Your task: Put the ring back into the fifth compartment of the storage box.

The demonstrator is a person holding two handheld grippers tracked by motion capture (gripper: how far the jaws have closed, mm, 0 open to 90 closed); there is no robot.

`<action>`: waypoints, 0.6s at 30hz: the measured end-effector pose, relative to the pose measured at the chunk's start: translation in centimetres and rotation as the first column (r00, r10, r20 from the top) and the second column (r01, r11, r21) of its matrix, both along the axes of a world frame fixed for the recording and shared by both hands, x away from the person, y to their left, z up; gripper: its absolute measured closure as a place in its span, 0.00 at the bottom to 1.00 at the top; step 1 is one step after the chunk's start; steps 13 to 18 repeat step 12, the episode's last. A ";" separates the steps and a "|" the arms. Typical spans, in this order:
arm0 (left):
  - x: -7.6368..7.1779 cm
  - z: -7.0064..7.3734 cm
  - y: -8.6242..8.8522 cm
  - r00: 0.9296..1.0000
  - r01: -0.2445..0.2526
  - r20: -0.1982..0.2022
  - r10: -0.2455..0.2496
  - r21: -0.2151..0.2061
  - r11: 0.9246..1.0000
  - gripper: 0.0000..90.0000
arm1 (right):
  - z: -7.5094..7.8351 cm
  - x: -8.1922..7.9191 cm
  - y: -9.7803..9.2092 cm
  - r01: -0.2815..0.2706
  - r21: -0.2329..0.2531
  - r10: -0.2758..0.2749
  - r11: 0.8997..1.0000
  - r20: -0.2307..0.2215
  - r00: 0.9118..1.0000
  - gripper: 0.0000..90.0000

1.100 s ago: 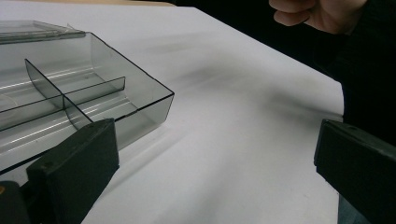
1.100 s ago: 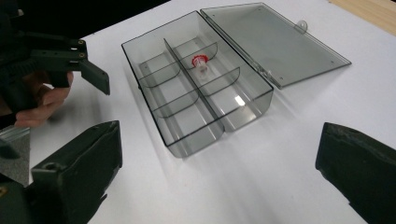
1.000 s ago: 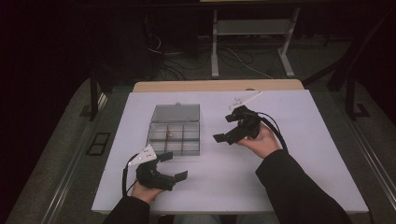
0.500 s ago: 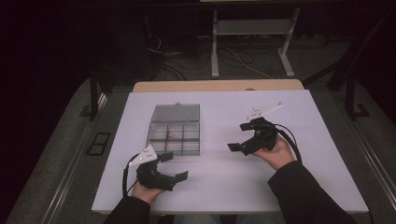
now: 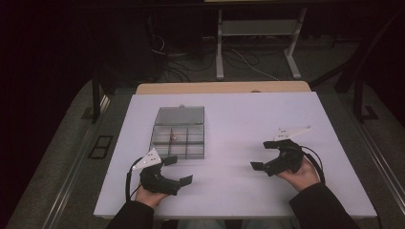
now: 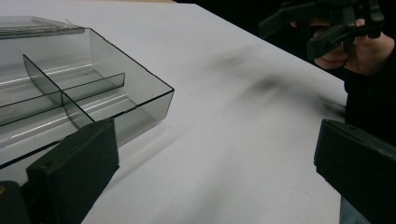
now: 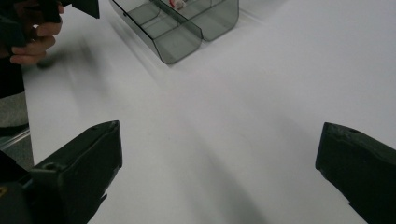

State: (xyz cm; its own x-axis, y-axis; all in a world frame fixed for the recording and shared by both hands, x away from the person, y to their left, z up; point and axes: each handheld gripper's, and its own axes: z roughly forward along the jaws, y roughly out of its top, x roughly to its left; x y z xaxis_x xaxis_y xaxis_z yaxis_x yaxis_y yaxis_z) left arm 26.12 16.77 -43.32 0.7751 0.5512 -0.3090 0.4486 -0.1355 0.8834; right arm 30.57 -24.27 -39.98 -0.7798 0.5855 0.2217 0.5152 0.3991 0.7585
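Overhead, dim room around a white table (image 5: 267, 119).
Clear compartment box (image 5: 179, 138) left of centre, lid back; left gripper (image 5: 175, 170) just beside its near edge, right gripper (image 5: 267, 153) well apart; both gaping, empty. Cables and desk legs on dark floor beyond.

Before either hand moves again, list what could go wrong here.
1. The left gripper sits right beside the near corner of the clear compartment box, fingers open; a careless swing could nudge the box across the smooth white table.
2. A small reddish item lies in a middle compartment and the lid is folded back, so a knock might spill it.
3. The right gripper is open and far off; reaching over could cross the left.
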 end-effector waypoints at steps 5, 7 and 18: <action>0.0 0.0 0.0 1.000 0.000 0.001 0.000 0.001 1.000 0.00 | -1.0 -1.2 -1.6 0.033 0.005 -0.033 0.999 0.003 0.999 0.00; 0.0 0.0 0.0 1.000 -0.001 0.002 0.001 0.000 1.000 0.00 | -1.3 -1.7 -2.2 0.049 0.024 -0.050 0.998 0.009 0.999 0.00; 0.0 0.0 0.0 1.000 0.003 0.005 -0.003 0.003 1.000 0.00 | -2.0 -3.0 -3.4 0.081 0.038 -0.082 0.996 0.024 0.996 0.00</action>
